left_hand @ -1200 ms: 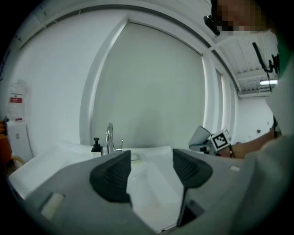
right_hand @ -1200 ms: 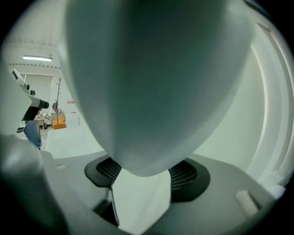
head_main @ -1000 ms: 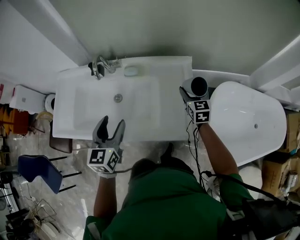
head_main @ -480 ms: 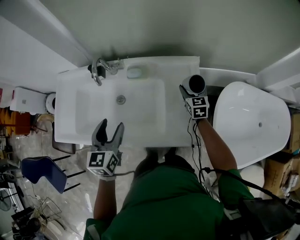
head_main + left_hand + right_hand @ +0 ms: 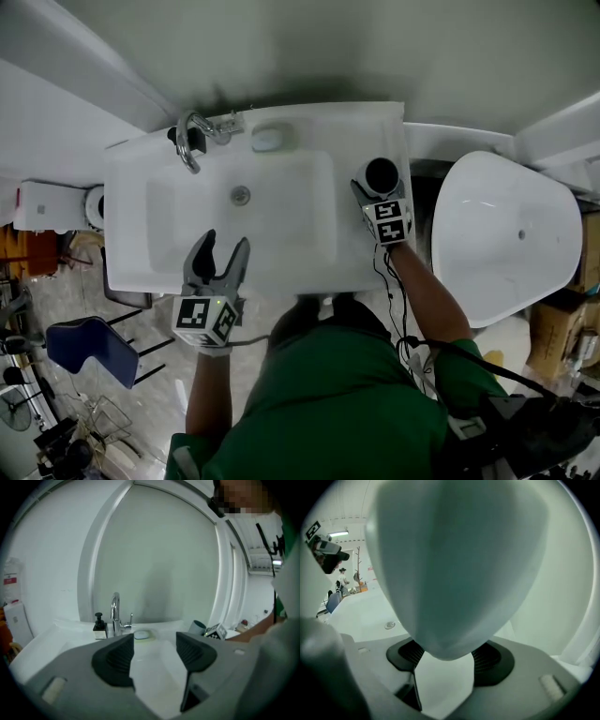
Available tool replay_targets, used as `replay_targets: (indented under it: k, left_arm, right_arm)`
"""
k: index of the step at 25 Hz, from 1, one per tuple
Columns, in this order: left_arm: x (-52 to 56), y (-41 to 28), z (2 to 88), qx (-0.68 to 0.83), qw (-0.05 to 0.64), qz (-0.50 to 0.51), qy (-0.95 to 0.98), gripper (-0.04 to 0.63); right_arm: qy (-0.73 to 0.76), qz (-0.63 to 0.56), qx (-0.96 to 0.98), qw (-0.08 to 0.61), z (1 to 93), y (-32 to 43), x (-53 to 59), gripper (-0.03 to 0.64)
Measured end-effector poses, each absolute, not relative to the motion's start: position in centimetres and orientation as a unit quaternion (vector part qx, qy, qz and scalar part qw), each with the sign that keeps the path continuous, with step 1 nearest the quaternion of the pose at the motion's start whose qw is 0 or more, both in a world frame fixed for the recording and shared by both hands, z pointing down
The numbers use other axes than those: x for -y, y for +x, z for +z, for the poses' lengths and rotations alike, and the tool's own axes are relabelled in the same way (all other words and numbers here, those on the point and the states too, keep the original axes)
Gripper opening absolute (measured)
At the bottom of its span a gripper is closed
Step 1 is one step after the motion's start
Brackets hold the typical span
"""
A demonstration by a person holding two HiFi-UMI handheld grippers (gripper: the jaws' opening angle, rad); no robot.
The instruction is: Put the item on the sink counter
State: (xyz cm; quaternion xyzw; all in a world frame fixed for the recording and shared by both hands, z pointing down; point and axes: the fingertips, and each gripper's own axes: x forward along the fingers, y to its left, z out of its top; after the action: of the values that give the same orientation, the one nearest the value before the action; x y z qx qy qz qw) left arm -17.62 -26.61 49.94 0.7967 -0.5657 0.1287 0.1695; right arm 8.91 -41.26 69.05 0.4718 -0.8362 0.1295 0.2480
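The right gripper (image 5: 376,191) is clenched on a cup (image 5: 382,174), with both pads pressed against its lower wall. The cup is upright, mouth up, over the right edge of the sink tabletop (image 5: 361,253); contact with the surface cannot be determined. The left gripper (image 5: 217,259) is released, its jaws apart and empty over the front of the basin (image 5: 281,216).

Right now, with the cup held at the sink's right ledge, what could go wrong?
1. The cup sits over a narrow strip of counter between the basin and the outer edge. Set down off-centre, it could tip into the basin or drop toward the tub.
2. The right gripper seems to clamp only the cup's narrow end, so it may wobble on release.
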Motion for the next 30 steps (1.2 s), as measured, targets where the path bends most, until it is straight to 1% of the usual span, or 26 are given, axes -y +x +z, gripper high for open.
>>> replay_targets:
  k: [11,15,30]
  left_arm:
    - [27.5,-18.1,51.0,0.558,0.177,0.135,0.799,0.276]
    - [27.7,-18.3,51.2,0.559,0.180,0.137,0.798,0.276]
    - [27.1,-18.4,50.7,0.568,0.174,0.124,0.795,0.273]
  right_arm:
    - [0.456,0.146,0.827,0.293,72.3,8.0,40.1,0.305]
    - [0.451,0.136,0.826,0.309,72.7,7.8,40.0,0.305]
    - [0.448,0.151,0.825,0.310,73.0,7.9,39.9,0.308]
